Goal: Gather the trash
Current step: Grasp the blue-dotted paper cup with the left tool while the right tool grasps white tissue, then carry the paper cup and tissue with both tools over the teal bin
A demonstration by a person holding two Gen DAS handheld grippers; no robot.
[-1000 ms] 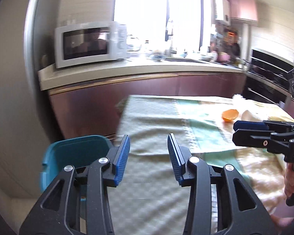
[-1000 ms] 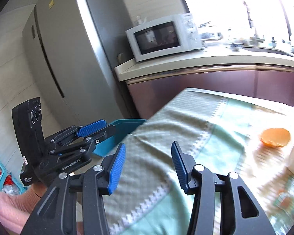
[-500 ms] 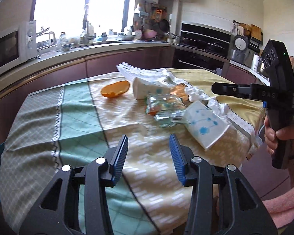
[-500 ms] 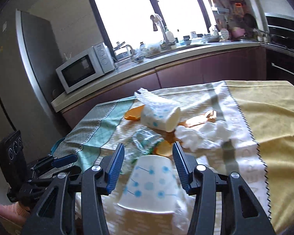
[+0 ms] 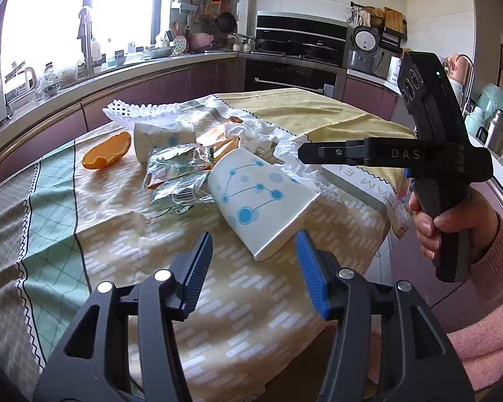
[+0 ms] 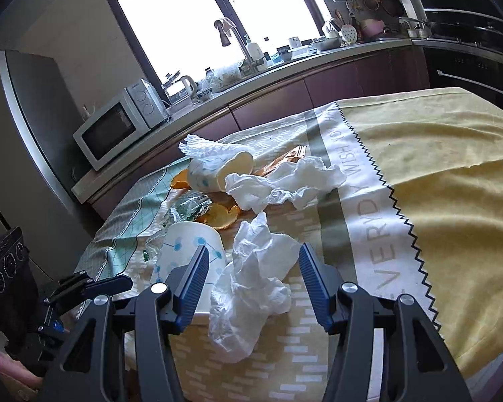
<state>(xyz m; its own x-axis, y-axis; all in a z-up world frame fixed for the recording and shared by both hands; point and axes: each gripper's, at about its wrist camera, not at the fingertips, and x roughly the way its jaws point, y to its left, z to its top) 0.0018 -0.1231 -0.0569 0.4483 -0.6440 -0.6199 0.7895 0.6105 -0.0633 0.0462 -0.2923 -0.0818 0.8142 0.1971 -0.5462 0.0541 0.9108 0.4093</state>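
Trash heaped mid-frame on tablecloth [image 5: 124,234]: paper cup [image 5: 261,197] on side near front edge, foil wrappers [image 5: 177,181], orange peel [image 5: 107,150], crumpled tissue [image 6: 251,298]. We see left gripper [image 5: 253,261] jaws just been opening, spread, nothing between; cup rim just ahead. Right gripper [image 6: 251,281] jaws also opening, straddling tissue, pads not pressing. Bare yellow cloth fills right side of right-wrist frame.

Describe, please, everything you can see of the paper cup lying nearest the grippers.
The paper cup is white, printed with blue dots joined by thin lines. It lies tipped on its side on the tablecloth, its wider end towards the cameras, its side looking slightly flattened. Foil wrappers lie against one side and crumpled tissue beside the other. No gripper touches it.
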